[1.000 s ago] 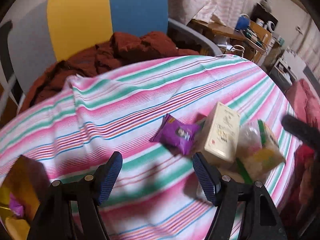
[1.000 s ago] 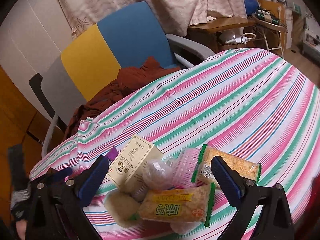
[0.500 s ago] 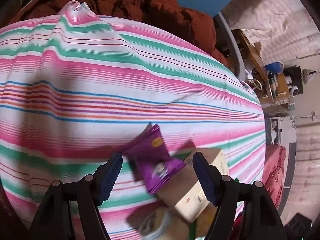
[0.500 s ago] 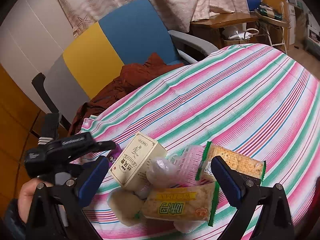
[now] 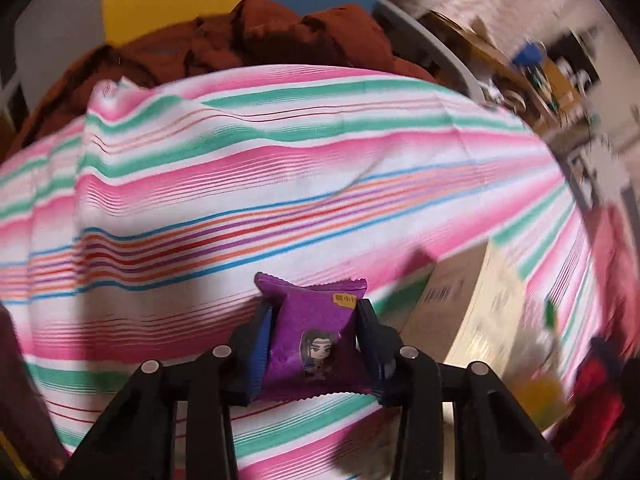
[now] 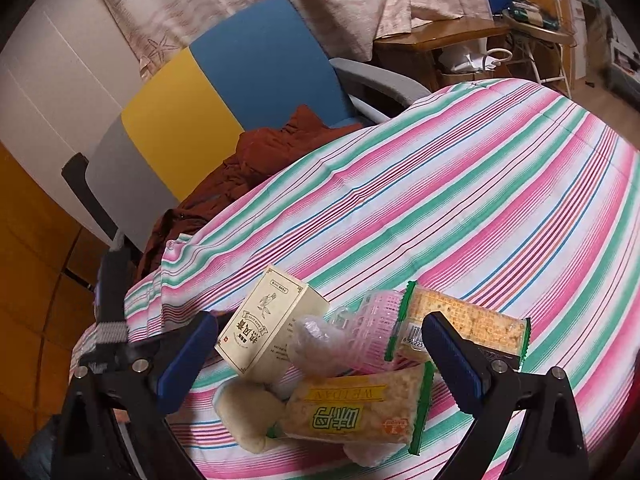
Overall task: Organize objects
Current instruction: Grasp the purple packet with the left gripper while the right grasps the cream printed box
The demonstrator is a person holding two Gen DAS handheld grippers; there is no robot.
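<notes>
Purple snack packet, loose earlier, now clamped between left fingers.

Left gripper: matte black frame, angular arms splaying outward toward the camera, four round silver screw heads across the linkages. Fingers carry blue ribbed pads on their inner faces. Right gripper: same black frame, silver screws at the pivots, blue ribbed pads on the fingers. Seen from the right wrist view, the left unit shows a black body with a grey knurled band; blurred. No cables visible.
</notes>
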